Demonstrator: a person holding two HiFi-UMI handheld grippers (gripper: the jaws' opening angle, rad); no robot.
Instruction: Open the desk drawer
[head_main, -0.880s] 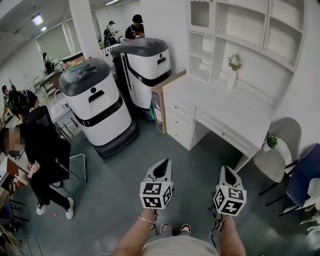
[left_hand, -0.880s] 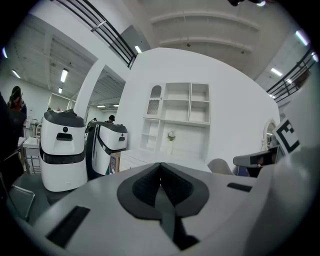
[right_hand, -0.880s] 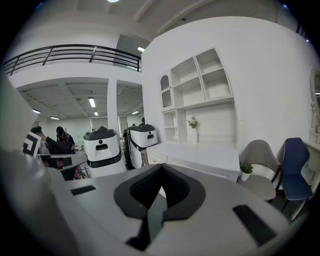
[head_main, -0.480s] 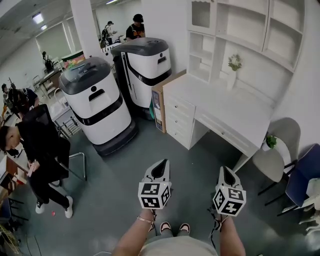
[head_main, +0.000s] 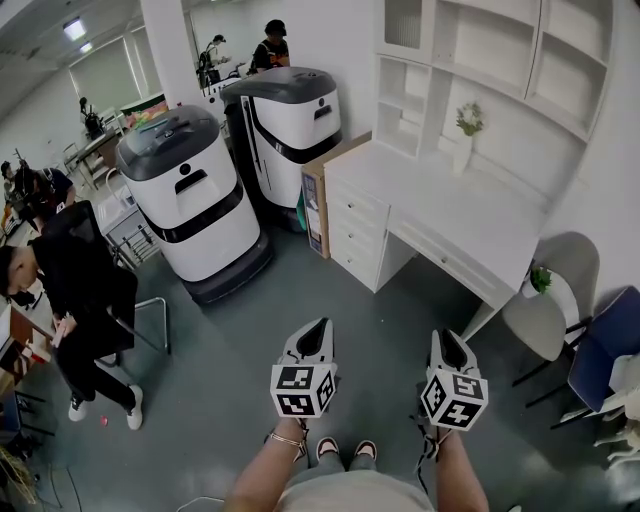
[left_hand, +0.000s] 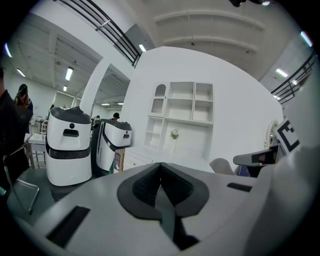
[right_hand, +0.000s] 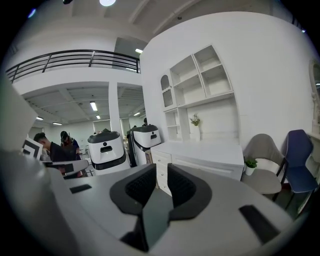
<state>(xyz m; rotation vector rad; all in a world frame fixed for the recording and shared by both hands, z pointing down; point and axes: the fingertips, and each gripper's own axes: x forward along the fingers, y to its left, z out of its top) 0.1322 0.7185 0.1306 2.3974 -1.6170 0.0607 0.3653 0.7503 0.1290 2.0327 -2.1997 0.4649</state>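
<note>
The left tool (head_main: 319, 328) is hanging with its jaws pressed together on nothing, and the right tool (head_main: 446, 338) is holding its jaws a little apart, empty. Both are hovering well short of the white bench (head_main: 470, 212). Its drawers (head_main: 355, 235) are sitting closed, the handles too small to make out.

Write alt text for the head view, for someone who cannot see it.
Two handheld grey grippers, the left gripper shut and the right gripper open and empty, point across a grey floor toward a white desk whose drawers are all closed. Two bulky white-and-black machines stand left of it.
</note>
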